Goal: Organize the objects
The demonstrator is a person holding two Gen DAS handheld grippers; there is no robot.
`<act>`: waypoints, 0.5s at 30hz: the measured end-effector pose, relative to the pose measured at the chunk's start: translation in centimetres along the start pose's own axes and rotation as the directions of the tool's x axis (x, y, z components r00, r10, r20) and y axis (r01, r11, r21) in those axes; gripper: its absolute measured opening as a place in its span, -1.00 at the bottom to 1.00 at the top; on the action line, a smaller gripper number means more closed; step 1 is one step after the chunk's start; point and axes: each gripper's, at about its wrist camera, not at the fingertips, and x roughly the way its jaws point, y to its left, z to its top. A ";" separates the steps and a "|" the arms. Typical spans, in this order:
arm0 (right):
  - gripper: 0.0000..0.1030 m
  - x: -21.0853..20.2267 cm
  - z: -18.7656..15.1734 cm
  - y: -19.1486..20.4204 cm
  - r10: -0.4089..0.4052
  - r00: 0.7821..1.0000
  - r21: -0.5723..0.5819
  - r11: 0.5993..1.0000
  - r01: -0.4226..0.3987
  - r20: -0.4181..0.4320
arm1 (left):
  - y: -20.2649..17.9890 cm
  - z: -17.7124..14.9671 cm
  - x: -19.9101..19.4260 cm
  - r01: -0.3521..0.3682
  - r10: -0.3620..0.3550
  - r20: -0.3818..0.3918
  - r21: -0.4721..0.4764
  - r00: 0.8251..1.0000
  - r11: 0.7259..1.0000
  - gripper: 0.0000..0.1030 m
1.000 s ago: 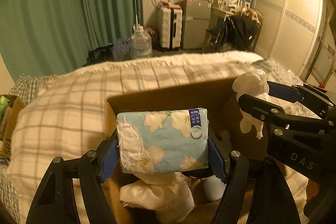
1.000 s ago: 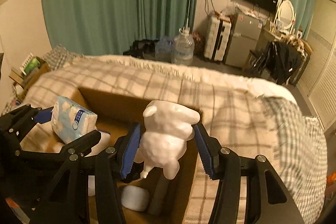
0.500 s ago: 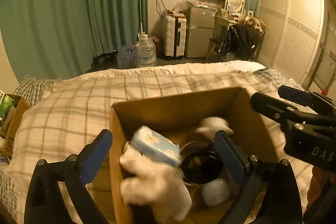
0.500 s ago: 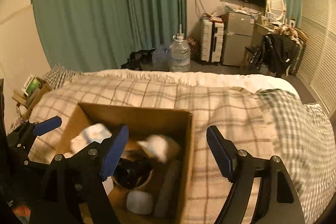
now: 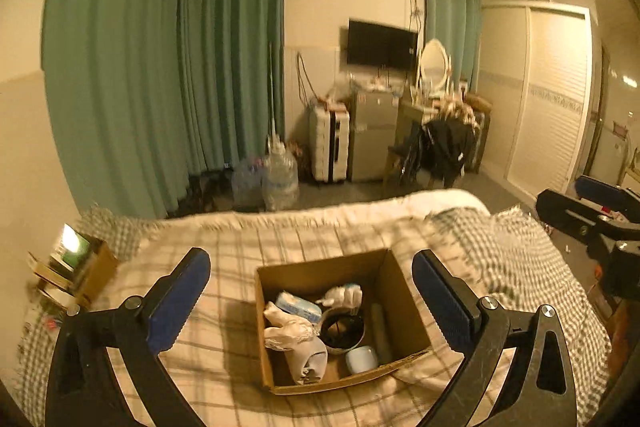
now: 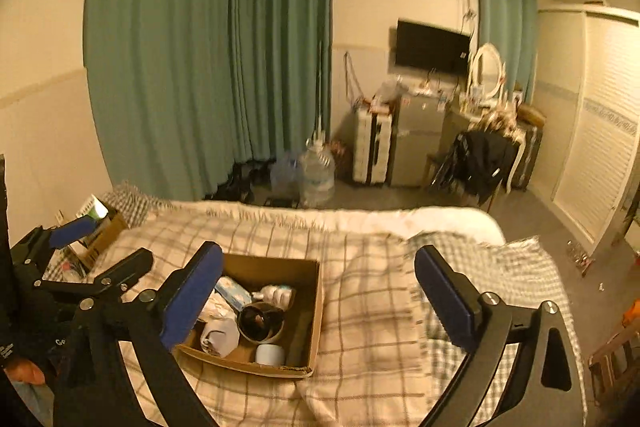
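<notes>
I am holding both the left gripper [image 5: 311,299] and right gripper [image 6: 318,301] spread wide and empty, the cardboard box [image 5: 394,273] lying low-centre between the left fingers, seemingly nearer them.

curtains [image 5: 168,67]: were plain green
blanket [image 5: 224,239]: was cream with a grey-brown check
box [image 5: 404,303]: was brown cardboard
tissue pack [image 5: 298,305]: was pale blue, white-flowered
tool pads [image 5: 178,301]: were blue on black arms
</notes>
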 end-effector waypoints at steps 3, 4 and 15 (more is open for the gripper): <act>0.99 -3.1 -0.2 0.1 -0.019 0.999 0.002 1.000 0.018 0.041 | 0.1 -0.3 -2.9 -0.002 0.001 0.037 0.020 0.999 1.000 1.00; 0.99 -3.6 -0.4 0.0 -0.020 0.999 0.004 1.000 0.020 0.048 | 0.1 -0.5 -3.5 -0.009 0.008 0.046 0.025 0.999 1.000 1.00; 0.99 -4.2 -5.5 1.2 -0.060 0.991 -0.019 0.998 0.062 0.119 | 1.6 -4.5 -6.5 -0.054 0.063 0.136 -0.066 0.989 0.996 1.00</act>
